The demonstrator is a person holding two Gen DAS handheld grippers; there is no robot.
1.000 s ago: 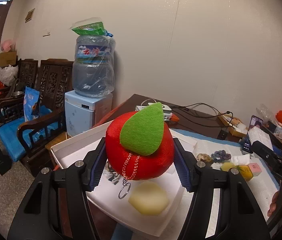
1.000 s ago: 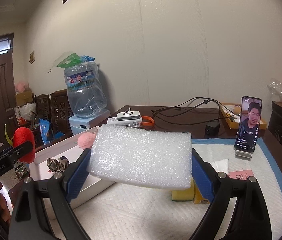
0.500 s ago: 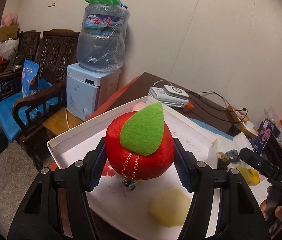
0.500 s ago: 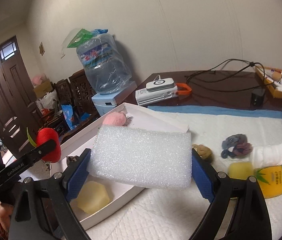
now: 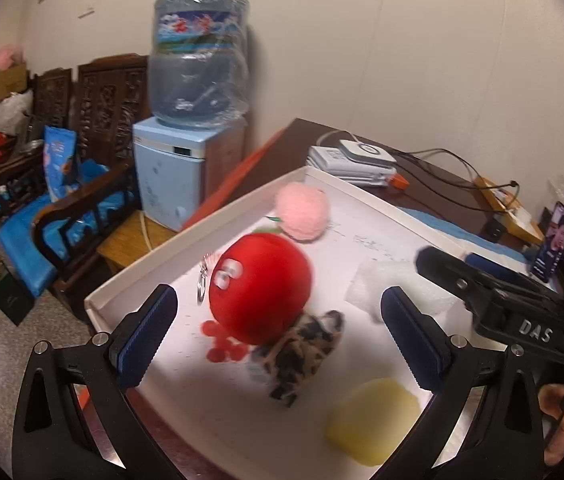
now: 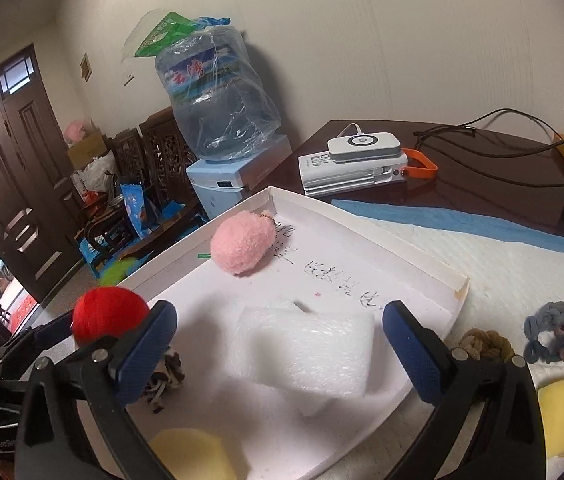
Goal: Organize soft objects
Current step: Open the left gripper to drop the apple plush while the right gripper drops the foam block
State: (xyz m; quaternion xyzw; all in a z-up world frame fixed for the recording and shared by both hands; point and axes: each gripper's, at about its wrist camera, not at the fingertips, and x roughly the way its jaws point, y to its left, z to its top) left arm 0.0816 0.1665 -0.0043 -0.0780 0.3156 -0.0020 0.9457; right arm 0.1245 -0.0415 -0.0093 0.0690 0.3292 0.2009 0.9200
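both tongs are opening, with nothing pinched: the left tongs spread around the round red plush apple, the right tongs around the white foam block. risk: the plush apple, blurred and apparently just let go, may roll toward the tray's near left rim and off. the shallow white cardboard tray on the worktop also holds a pink fluffy pompom far, a leopard-print scrunchie and a pale yellow sponge near.

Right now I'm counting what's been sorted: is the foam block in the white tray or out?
In. The foam block lies inside the tray, free between the opening right gripper's jaws, pads clear.
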